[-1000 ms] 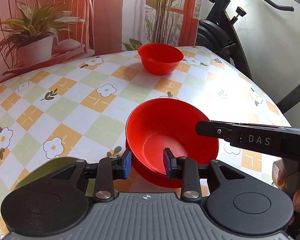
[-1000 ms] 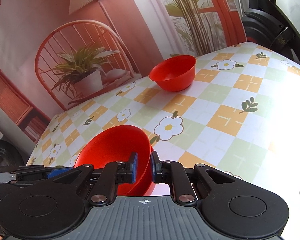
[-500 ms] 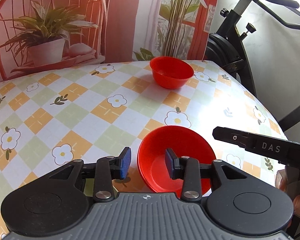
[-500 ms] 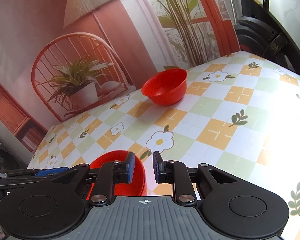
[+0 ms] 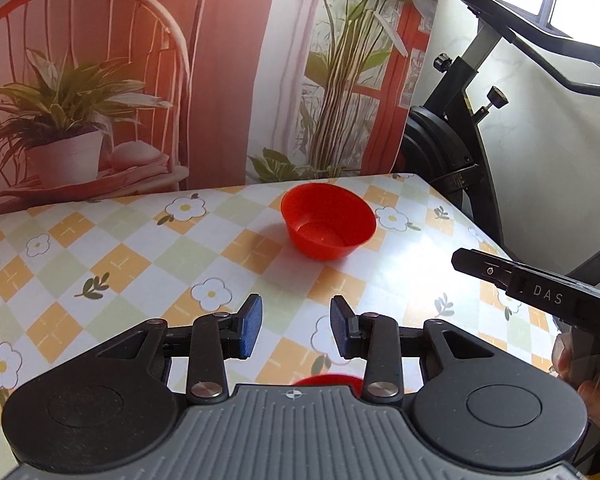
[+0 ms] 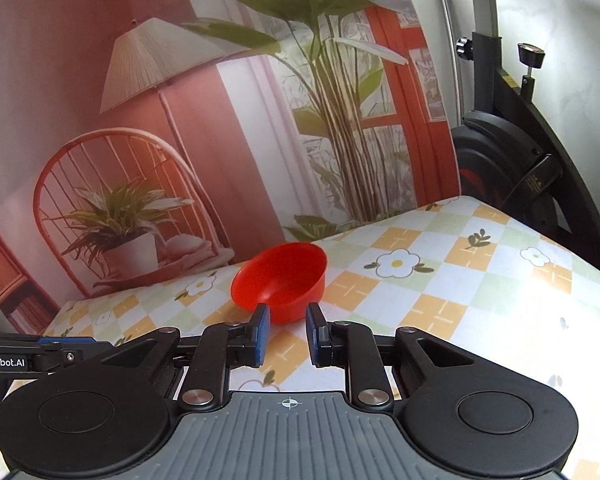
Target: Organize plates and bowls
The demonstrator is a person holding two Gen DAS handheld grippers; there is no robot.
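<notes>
Red bowl (image 5: 329,227) lies beyond both empty, parted jaws; right gripper (image 6: 286,333) reads "DAS".

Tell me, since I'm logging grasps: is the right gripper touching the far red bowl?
Apart. In the left wrist view the right gripper hangs well to the side of the bowl, with bare tablecloth between them.

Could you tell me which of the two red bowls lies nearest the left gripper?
The red bowl peeking out just below the left gripper; the other bowl sits far across the table.

Both wrist views share bowl (image 5: 328,226).
</notes>
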